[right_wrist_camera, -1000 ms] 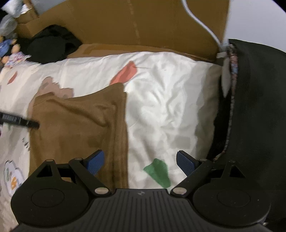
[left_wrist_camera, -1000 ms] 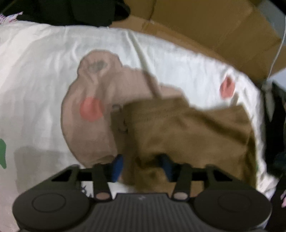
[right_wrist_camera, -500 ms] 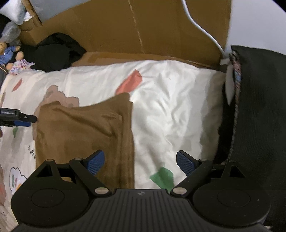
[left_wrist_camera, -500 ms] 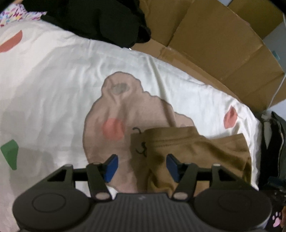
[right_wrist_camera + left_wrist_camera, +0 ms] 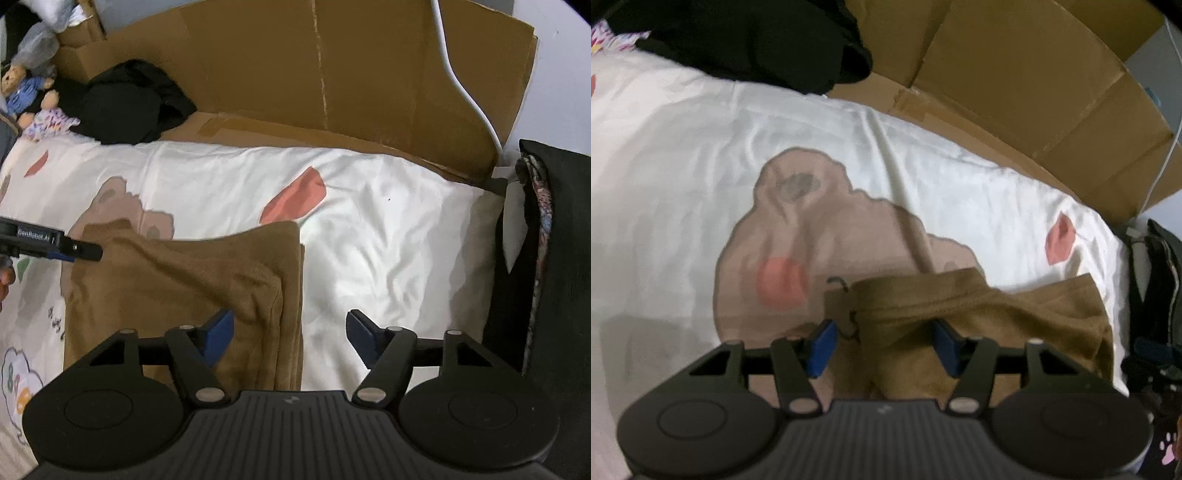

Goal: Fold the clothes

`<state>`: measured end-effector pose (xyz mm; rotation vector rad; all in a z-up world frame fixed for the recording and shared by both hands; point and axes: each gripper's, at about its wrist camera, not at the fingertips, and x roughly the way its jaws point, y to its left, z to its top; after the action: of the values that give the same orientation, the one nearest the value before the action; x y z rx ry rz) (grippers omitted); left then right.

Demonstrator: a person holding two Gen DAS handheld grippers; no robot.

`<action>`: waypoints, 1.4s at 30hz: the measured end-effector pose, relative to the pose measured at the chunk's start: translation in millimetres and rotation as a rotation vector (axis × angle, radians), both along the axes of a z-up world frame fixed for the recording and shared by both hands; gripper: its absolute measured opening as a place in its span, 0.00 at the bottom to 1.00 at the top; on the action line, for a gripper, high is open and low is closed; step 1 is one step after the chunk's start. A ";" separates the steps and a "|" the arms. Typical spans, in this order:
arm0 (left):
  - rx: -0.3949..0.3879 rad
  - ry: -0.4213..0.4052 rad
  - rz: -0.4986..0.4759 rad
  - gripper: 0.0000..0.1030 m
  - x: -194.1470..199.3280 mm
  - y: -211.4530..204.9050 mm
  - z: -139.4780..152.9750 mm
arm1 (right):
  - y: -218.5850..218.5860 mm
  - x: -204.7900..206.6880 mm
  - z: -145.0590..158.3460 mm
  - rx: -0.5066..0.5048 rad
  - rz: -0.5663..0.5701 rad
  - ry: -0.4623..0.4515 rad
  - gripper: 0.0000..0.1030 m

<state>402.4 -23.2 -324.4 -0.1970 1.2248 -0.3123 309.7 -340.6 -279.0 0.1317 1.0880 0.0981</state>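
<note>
Blue-padded left gripper (image 5: 882, 345): jaws apart and closing, straddling the near left corner of the brown folded garment (image 5: 990, 325), pads not seen pressing the cloth. Blue-padded right gripper (image 5: 290, 338): jaws wide and closing, the garment's right edge lying between them at lower centre of the frame, nothing clamped. Surroundings: garment lies on a white bedsheet (image 5: 388, 236) printed with a bear, red and green patches; black clothing (image 5: 129, 107) upper left; cardboard (image 5: 332, 74) along the top; soft toys (image 5: 29, 92) far upper left.
</note>
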 end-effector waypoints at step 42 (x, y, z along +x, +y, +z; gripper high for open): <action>0.069 -0.023 -0.100 0.53 -2.6 -18.4 9.6 | -9.5 11.3 3.5 0.029 -0.015 -0.018 0.52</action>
<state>399.7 -41.6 -314.8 -0.0722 1.2228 -0.3573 321.0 -350.1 -275.5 0.1650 1.0674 0.1012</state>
